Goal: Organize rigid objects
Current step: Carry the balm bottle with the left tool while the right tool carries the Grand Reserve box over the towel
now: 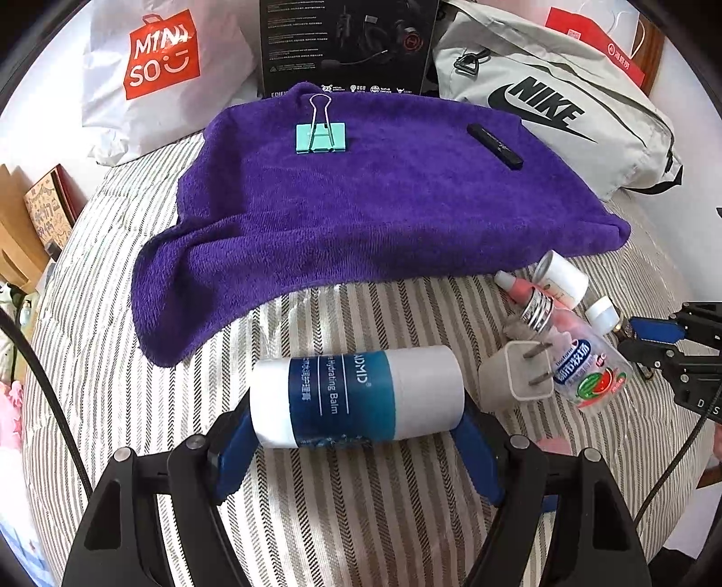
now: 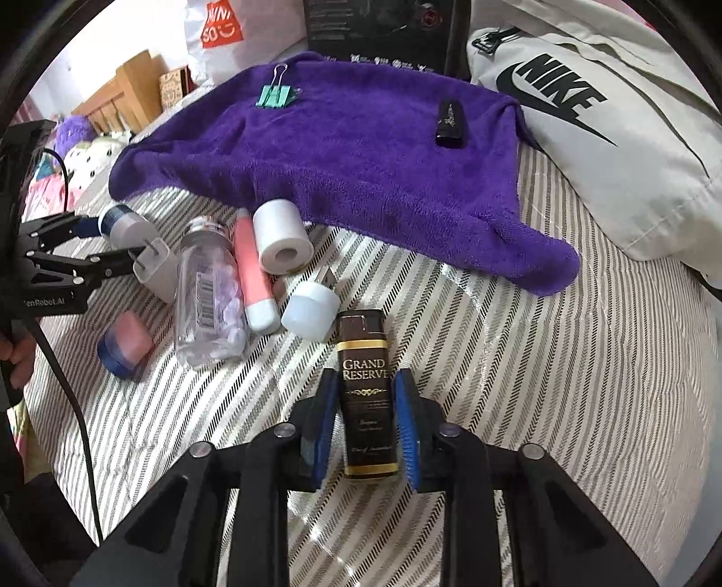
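My left gripper is shut on a white and blue balm tube that lies crosswise, a pad at each end, over the striped bedspread. My right gripper is shut on a brown Grand Reserve box, its blue pads pressing both sides. On the purple towel rest a teal binder clip and a black stick. A white plug, a clear bottle, a pink tube and a small white roll lie clustered between the grippers.
A Miniso bag, a black carton and a grey Nike bag line the far side behind the towel. A blue and pink pot and a white cap lie on the bedspread. Cardboard items stand at left.
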